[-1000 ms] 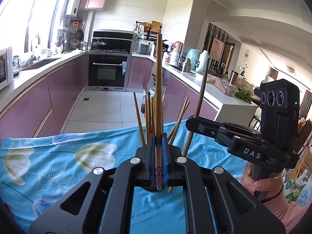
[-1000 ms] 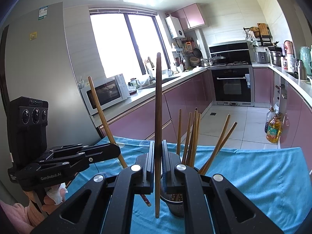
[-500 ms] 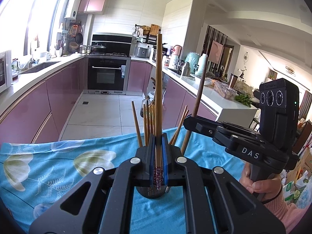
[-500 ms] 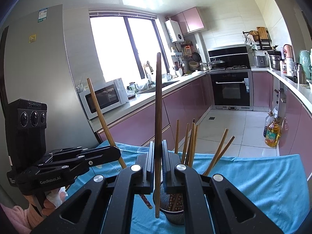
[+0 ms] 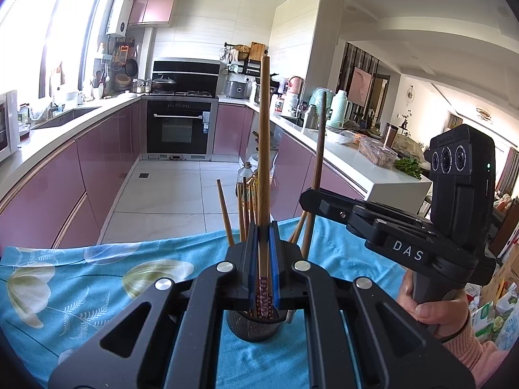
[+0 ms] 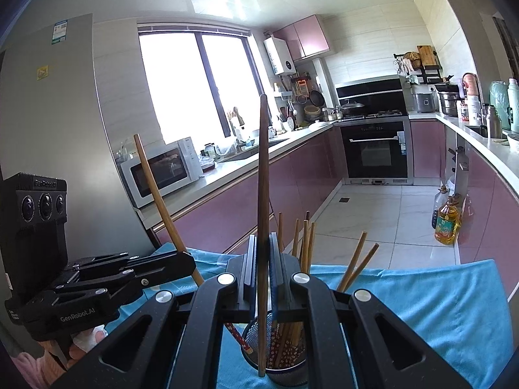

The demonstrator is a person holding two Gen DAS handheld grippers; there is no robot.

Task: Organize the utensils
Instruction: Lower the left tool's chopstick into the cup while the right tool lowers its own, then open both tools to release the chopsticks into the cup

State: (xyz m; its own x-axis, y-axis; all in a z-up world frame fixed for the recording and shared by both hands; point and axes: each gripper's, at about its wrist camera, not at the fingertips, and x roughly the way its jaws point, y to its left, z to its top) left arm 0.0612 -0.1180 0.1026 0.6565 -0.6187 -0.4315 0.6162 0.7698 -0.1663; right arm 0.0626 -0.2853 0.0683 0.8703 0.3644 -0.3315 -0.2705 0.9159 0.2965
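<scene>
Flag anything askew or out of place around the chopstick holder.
Nothing spilled or damaged. The mesh holder stands upright on the blue cloth, its chopsticks fanned loosely. Each tool, left tool and right tool, grips one chopstick above it, not yet dropped in.

A home kitchen. Built-in oven (image 5: 177,128) at the far wall, a dark range hood (image 5: 185,70) above it; pink-fronted base cabinets (image 5: 97,159) run left of the oven beneath a window (image 6: 198,81), with a microwave (image 6: 162,170). Right of the oven, apparently a living area.
</scene>
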